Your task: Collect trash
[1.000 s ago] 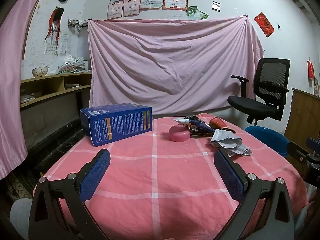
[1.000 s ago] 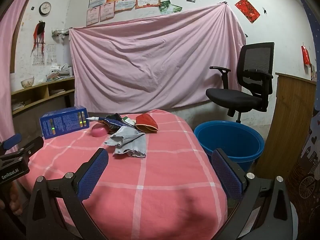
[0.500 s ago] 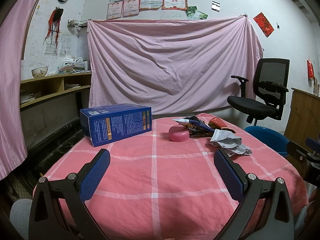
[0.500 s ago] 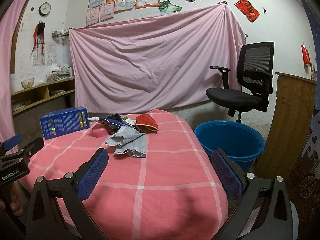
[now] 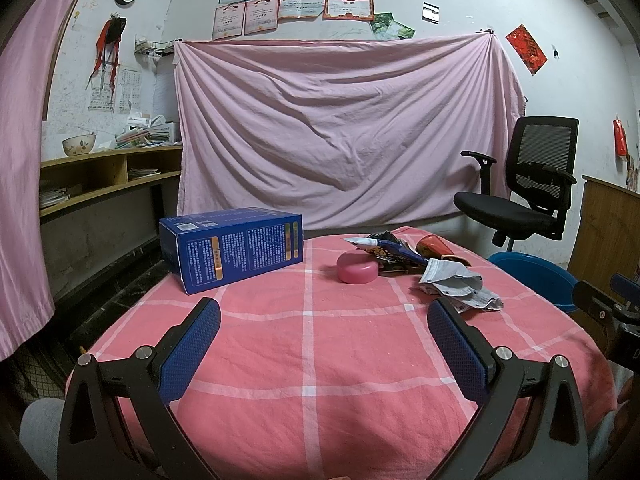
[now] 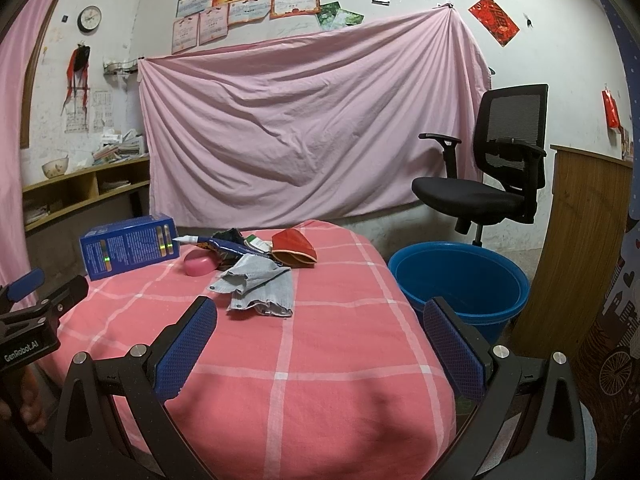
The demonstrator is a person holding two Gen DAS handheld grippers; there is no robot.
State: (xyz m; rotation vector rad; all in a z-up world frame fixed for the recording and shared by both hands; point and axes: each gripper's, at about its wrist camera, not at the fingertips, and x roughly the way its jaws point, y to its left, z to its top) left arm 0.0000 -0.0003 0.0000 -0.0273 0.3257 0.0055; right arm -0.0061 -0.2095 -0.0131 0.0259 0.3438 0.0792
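Note:
A heap of trash lies at the far side of the pink checked table: crumpled grey paper, a dark blue wrapper and a red packet. A pink round lid sits beside them. The blue bucket stands on the floor right of the table. My left gripper hovers open over the near table edge, empty. My right gripper is open and empty too, short of the grey paper.
A blue carton lies at the table's far left. A black office chair stands behind the bucket, a wooden cabinet at the right. Shelves line the left wall. A pink sheet hangs behind.
Both views have shifted only very slightly; nothing on the table has moved and both grippers stay open.

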